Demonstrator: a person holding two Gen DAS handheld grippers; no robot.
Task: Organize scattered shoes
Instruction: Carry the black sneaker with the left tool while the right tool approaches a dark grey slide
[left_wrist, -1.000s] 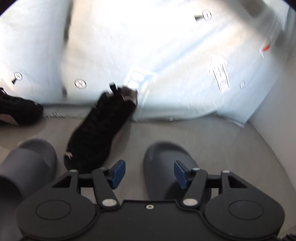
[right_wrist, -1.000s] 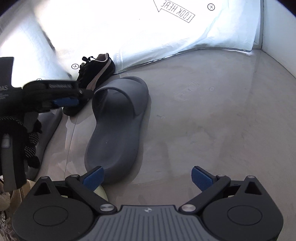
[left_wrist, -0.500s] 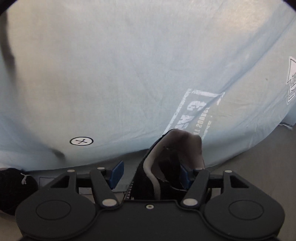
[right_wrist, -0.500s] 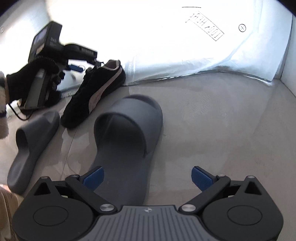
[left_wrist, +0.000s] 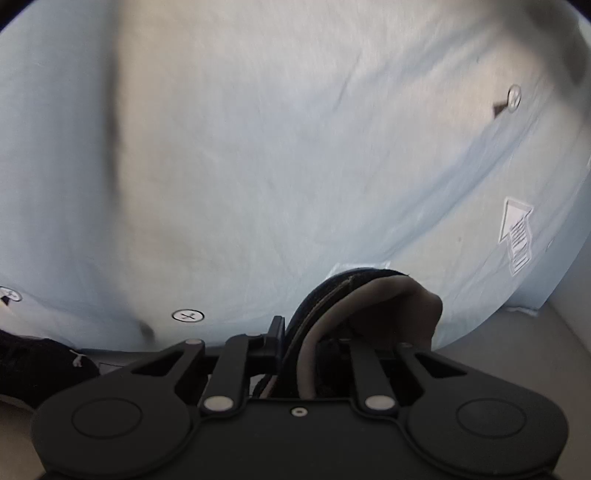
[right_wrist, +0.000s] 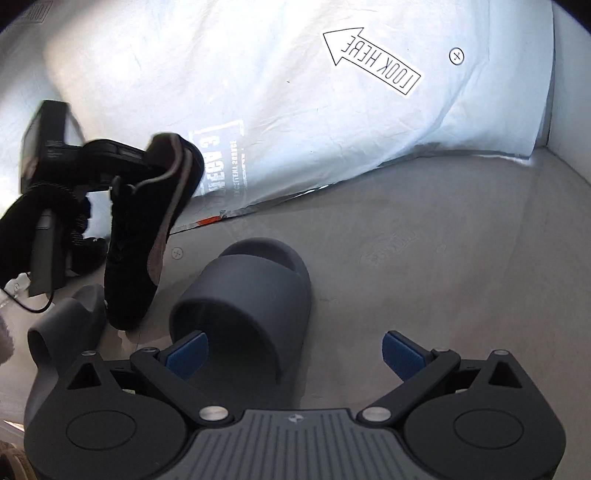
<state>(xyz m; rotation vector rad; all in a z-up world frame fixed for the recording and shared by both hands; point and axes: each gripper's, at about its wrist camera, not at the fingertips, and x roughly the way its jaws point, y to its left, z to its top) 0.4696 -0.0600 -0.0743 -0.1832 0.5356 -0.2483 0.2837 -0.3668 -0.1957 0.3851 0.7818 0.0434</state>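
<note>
My left gripper (left_wrist: 325, 343) is shut on the heel of a black sneaker (left_wrist: 354, 306) with a tan stripe. In the right wrist view the sneaker (right_wrist: 147, 236) hangs toe-down, lifted off the grey floor, from the left gripper (right_wrist: 147, 162). A grey slide sandal (right_wrist: 243, 299) lies on the floor right in front of my right gripper (right_wrist: 295, 350), which is open and empty, its left finger at the strap's opening. A second grey slide (right_wrist: 62, 325) lies at the left. Another black sneaker (left_wrist: 37, 362) sits at the far left of the left wrist view.
A pale blue sheet (right_wrist: 295, 110) with printed arrows and cross marks covers the back and ends along the floor. A white wall (right_wrist: 569, 110) rises at the right. Bare grey floor (right_wrist: 443, 240) stretches to the right of the slide.
My left gripper closed on the black sneaker's heel and lifted it off the floor. My right gripper moved closer to the grey slide, still open.
</note>
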